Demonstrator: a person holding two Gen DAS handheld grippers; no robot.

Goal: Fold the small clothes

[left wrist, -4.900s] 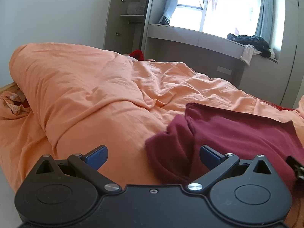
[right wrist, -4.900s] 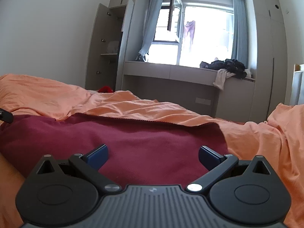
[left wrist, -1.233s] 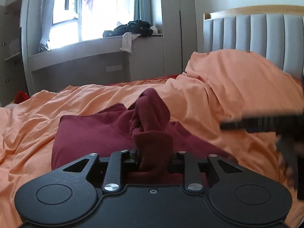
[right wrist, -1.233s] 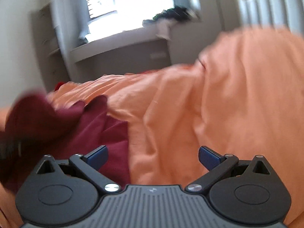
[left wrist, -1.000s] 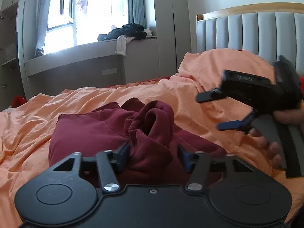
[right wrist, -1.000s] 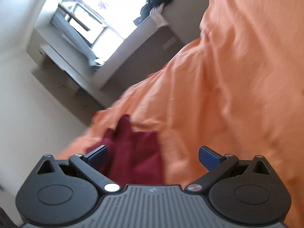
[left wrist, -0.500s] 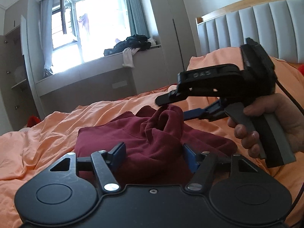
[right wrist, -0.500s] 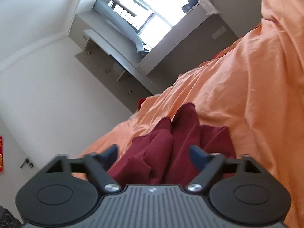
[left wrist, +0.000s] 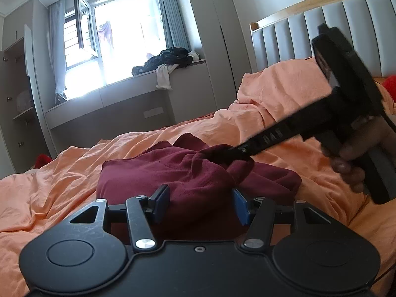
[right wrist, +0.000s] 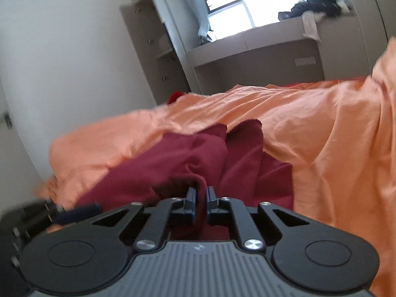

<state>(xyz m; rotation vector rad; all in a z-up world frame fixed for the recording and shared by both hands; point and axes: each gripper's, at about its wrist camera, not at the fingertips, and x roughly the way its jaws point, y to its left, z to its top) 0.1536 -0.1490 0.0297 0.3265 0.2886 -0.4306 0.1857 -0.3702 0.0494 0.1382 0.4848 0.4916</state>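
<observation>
— Orange bedding (left wrist: 61, 180) covers the whole bed, and our maroon garment (left wrist: 153, 173) lies bunched in its middle, partly folded. Where do we have hold of it?

— With our right gripper (right wrist: 200, 198): its jaws are pinched narrow on a rolled edge of the cloth, probably so we can draw that edge out and lay it flat. Our left gripper (left wrist: 200, 200) sits low, jaws partly apart with a hump of fabric between the blue pads (left wrist: 162, 198), not clamped, so we judge it is steadying or has let go.

— Any writing?

— Pale letters run along the right gripper's arm in the left view, too blurred for us to read. Beyond, dark clothes (left wrist: 170, 57) are heaped on the window ledge (left wrist: 111, 96), and a padded headboard (left wrist: 297, 37) stands behind.
</observation>
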